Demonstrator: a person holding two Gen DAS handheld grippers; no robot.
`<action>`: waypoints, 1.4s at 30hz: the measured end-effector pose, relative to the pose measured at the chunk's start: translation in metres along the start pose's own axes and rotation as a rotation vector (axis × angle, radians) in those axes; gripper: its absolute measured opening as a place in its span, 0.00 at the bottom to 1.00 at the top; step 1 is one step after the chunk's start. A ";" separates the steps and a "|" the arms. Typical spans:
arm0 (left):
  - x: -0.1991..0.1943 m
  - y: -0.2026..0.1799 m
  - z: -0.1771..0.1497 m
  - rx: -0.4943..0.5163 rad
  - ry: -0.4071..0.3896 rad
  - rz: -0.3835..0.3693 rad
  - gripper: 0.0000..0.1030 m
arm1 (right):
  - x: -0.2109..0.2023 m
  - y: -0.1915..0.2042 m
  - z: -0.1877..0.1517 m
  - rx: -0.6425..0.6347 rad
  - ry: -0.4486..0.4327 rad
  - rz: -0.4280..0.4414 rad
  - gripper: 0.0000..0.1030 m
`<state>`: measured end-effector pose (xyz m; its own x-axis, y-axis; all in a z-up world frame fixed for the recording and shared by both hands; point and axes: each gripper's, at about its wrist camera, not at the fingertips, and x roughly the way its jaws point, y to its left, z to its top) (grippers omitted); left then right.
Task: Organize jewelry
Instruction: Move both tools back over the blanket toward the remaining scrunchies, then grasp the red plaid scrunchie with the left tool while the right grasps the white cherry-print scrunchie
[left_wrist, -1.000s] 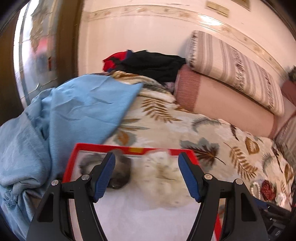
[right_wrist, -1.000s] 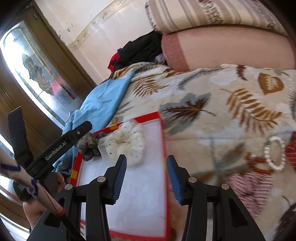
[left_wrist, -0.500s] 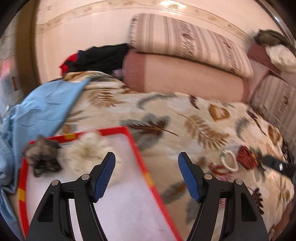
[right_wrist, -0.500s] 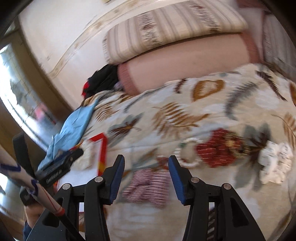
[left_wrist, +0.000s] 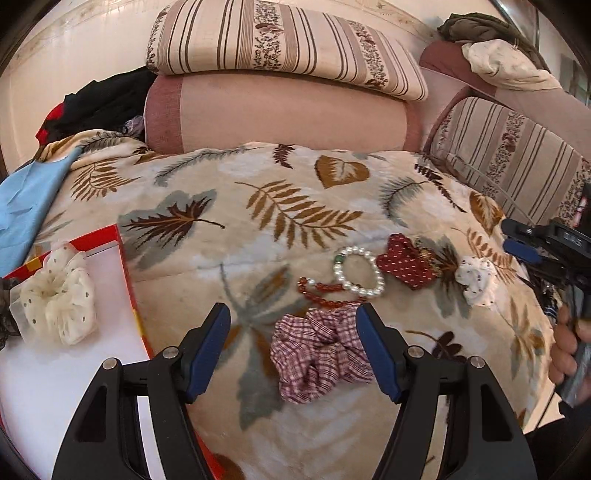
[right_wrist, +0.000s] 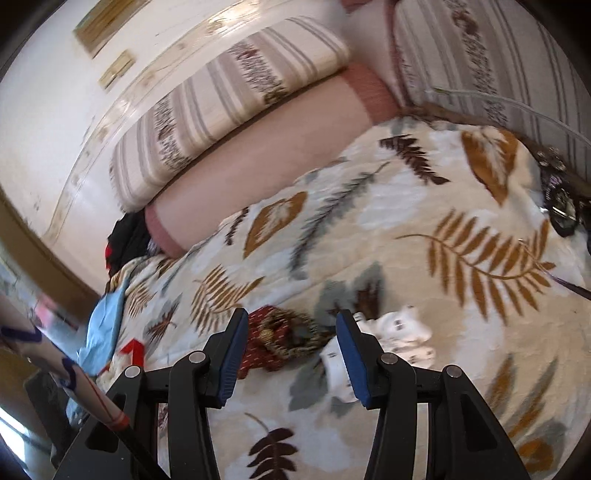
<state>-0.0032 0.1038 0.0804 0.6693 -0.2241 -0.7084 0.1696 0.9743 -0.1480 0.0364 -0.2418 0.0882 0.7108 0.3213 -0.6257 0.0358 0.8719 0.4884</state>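
My left gripper (left_wrist: 291, 317) is open over a leaf-patterned blanket (left_wrist: 295, 206). A pink checked scrunchie (left_wrist: 317, 354) lies between its fingers, untouched. Just beyond lie a red bead bracelet (left_wrist: 321, 291), a pearl bracelet (left_wrist: 358, 273), a dark red dotted scrunchie (left_wrist: 406, 262) and a white dotted scrunchie (left_wrist: 474, 277). At the left, a red-rimmed tray (left_wrist: 125, 266) holds a cream scrunchie (left_wrist: 55, 299). My right gripper (right_wrist: 291, 321), seen from the left wrist at the right edge (left_wrist: 513, 238), is open above the dark red scrunchie (right_wrist: 273, 339). The white scrunchie (right_wrist: 402, 332) lies beside its right finger.
A pink bolster (left_wrist: 280, 114) and striped cushions (left_wrist: 288, 40) line the back and right. Blue cloth (left_wrist: 26, 199) and dark clothes (left_wrist: 99, 103) lie at the left. A dark object with a cable (right_wrist: 561, 214) rests at the blanket's right edge. A hand (left_wrist: 565, 343) holds the right gripper.
Both grippers swung right, away from the tray. The left now hangs over the pink checked scrunchie; the right has passed it and the pearl bracelet to reach the dark red scrunchie. Both stay open.
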 end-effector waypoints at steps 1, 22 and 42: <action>-0.004 -0.001 0.000 0.000 -0.010 0.005 0.67 | 0.000 -0.004 0.004 0.010 -0.006 -0.005 0.52; 0.003 -0.015 -0.004 -0.174 0.038 -0.021 0.78 | -0.014 -0.066 0.015 0.151 0.025 -0.027 0.65; 0.066 -0.029 -0.017 -0.029 0.098 0.092 0.21 | 0.017 -0.042 0.001 0.031 0.124 -0.074 0.75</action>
<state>0.0239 0.0611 0.0264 0.6070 -0.1317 -0.7837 0.0886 0.9912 -0.0980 0.0479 -0.2735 0.0574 0.6133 0.3017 -0.7299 0.1077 0.8836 0.4557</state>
